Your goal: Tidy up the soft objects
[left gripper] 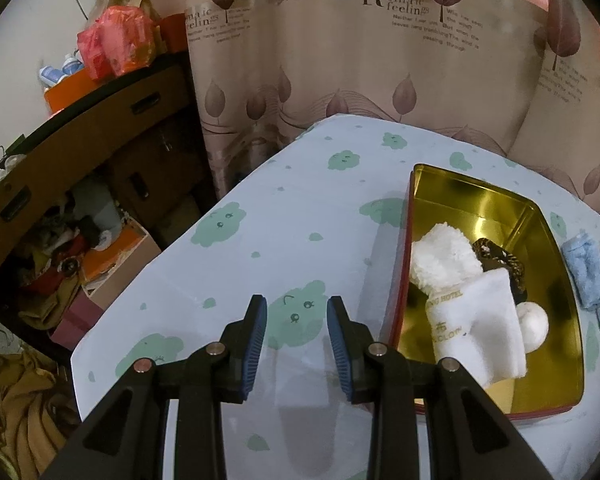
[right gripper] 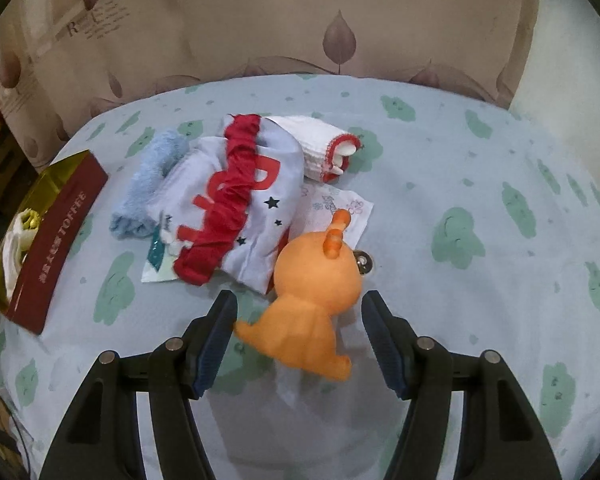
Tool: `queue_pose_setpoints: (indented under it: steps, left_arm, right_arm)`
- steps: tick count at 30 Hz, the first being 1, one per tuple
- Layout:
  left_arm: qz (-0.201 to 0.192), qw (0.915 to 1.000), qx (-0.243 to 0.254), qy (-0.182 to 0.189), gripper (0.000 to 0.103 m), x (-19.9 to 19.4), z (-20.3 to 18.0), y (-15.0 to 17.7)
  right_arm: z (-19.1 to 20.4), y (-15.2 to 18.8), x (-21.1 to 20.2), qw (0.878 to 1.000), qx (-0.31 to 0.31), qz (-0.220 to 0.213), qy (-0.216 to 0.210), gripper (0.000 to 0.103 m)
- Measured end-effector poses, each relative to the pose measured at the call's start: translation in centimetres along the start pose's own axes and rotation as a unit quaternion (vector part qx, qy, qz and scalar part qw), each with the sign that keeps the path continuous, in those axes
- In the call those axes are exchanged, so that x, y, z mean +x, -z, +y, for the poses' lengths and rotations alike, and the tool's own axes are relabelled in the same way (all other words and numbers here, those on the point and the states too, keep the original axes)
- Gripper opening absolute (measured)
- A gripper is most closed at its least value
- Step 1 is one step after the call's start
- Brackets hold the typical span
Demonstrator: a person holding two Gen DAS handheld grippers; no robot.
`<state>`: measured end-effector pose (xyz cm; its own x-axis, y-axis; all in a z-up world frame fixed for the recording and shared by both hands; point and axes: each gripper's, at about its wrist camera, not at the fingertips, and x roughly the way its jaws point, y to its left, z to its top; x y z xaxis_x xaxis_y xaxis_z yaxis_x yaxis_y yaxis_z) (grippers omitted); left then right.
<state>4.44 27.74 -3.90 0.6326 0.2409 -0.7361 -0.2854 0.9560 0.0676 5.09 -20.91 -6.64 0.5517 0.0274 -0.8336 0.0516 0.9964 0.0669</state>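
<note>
Orange toy (right gripper: pixel 312 300) sits between the open right tool (right gripper: pixel 300 338); left tool (left gripper: pixel 297 344) open, empty, seemingly near table edge (left gripper: pixel 112 320).

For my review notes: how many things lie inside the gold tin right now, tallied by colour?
White: 3 (fluffy cloth, folded towel, ball)
Dark patterned: 1 (dark piece)
Total: 4 in the tin
</note>
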Motion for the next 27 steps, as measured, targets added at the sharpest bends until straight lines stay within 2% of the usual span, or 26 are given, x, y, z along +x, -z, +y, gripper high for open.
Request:
queue_pose_setpoints:
  steps: [5,10,17,21,24,27]
  left_arm:
    - [0.002,1.0000,0.008,-0.006,0.032,0.2,-0.4,0.3]
    - [-0.011,0.9998,0.018,-0.006,0.032,-0.6,-1.3,0.1]
    - [-0.023,0.9979,0.044,0.041,0.032,-3.1,-5.3,-0.6]
    - [-0.017,0.9929,0.069,0.096,0.032,-4.6,-8.9,-1.1]
    - [-0.013,0.9874,0.094,0.127,0.032,-5.4,-12.0,-1.3]
    - [-0.007,0.9786,0.131,0.159,0.032,-6.0,-16.1,-1.3]
  right_arm:
    - [-0.7,-0.5,1.8,1.000,0.013,0.000,-0.003,0.061]
    - [-1.2,-0.2,2.1,1.000,0.022,-0.008,-0.019,0.052]
    - [-2.1,0.8,1.1,0.999,0.019,-0.020,-0.031,0.046]
    - [-2.8,1.0,0.2,0.999,0.017,-0.034,-0.026,0.045]
    - [-3.2,1.0,-0.6,0.999,0.006,-0.051,0.004,0.045]
    - [-4.1,0.8,-0.9,0.997,-0.004,-0.061,0.054,0.045]
